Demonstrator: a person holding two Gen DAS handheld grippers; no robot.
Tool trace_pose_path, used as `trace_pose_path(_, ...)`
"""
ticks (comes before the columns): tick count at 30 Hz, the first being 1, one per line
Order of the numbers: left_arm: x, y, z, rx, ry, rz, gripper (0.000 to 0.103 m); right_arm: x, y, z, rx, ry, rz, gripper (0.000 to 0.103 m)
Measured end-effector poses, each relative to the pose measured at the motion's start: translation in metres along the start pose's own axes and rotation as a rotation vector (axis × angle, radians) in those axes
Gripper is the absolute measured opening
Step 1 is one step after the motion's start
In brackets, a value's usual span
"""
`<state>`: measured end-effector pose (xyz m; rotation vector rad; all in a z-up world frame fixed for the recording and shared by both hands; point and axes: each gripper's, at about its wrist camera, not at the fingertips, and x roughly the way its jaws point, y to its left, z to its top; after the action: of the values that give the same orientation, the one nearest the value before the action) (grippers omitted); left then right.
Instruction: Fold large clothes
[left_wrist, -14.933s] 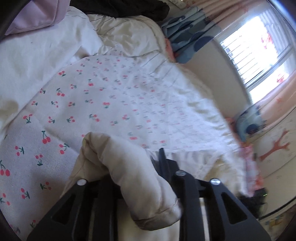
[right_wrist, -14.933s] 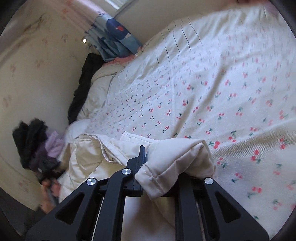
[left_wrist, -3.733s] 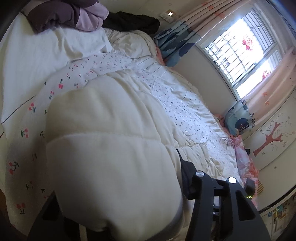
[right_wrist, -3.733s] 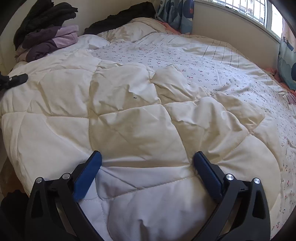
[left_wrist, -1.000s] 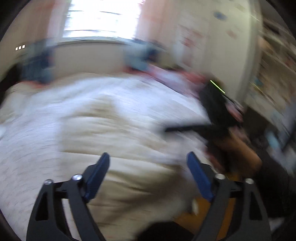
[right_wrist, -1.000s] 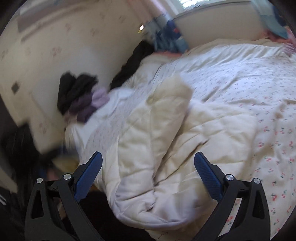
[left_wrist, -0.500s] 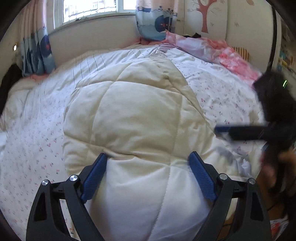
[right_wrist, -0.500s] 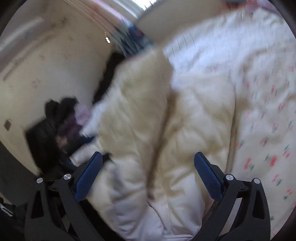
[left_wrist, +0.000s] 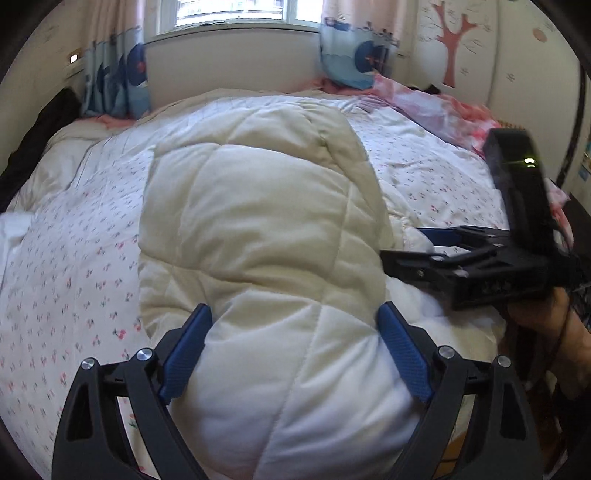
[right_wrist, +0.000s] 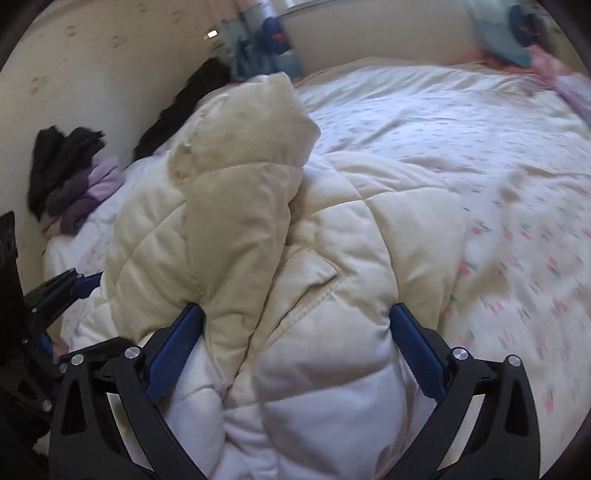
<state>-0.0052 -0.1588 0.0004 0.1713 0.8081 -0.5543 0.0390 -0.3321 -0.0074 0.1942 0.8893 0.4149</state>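
A cream quilted garment (left_wrist: 266, 229) lies folded into a thick bundle on the cherry-print bedspread (left_wrist: 66, 258). My left gripper (left_wrist: 295, 343) is open, its blue pads on either side of the bundle's near end. My right gripper (right_wrist: 295, 339) is open too, straddling the bundle (right_wrist: 258, 258) from another side. In the left wrist view the right gripper (left_wrist: 436, 243) reaches in from the right, close against the bundle's side. In the right wrist view the left gripper (right_wrist: 70, 284) shows at the left edge.
A pile of dark and purple clothes (right_wrist: 74, 184) lies by the wall. A black garment (left_wrist: 33, 147) lies at the bed's far left. Pink bedding (left_wrist: 443, 107) is heaped at the far right. Window and curtains (left_wrist: 118, 77) stand behind the bed.
Both views have swung and steadied over the last second. The left gripper has come closer to the bundle's near end. The right gripper now straddles the bundle more squarely. Both stay open.
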Motion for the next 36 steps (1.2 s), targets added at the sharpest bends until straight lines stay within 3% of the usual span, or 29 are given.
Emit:
trace_pose_path(2, 0.001, -0.016, -0.002, 0.061, 0.005, 0.017, 0.086, -0.002, -0.024, -0.006, 0.063, 0.028, 0.044, 0.097)
trace_pose_path(5, 0.003, -0.022, -0.003, 0.099, 0.008, 0.022, 0.087, -0.018, -0.03, -0.019, 0.128, 0.027, -0.018, 0.097)
trace_pose_path(7, 0.003, -0.016, -0.002, 0.079, 0.007, 0.006, 0.089, -0.043, -0.016, -0.023, 0.1, -0.012, -0.096, 0.097)
trace_pose_path(9, -0.003, -0.01, 0.002, 0.062, 0.008, -0.012, 0.09, -0.059, 0.005, -0.026, 0.072, -0.052, -0.095, 0.097)
trace_pose_path(11, -0.018, -0.003, 0.001, 0.039, -0.014, -0.005, 0.09, -0.052, 0.014, -0.033, 0.086, -0.01, -0.115, 0.097)
trace_pose_path(16, -0.051, 0.016, -0.016, -0.042, -0.076, 0.089, 0.092, -0.035, -0.015, -0.059, 0.207, 0.006, -0.053, 0.097)
trace_pose_path(21, -0.051, 0.027, -0.026, -0.033, -0.045, 0.172, 0.092, -0.053, 0.0, -0.064, 0.158, -0.004, -0.146, 0.097)
trace_pose_path(28, -0.04, 0.023, -0.033, -0.029, -0.045, 0.138, 0.095, -0.036, -0.011, -0.075, 0.264, -0.03, -0.064, 0.097)
trace_pose_path(36, -0.033, 0.017, -0.024, -0.008, -0.061, 0.174, 0.095, 0.007, -0.01, -0.044, 0.291, -0.043, -0.031, 0.097)
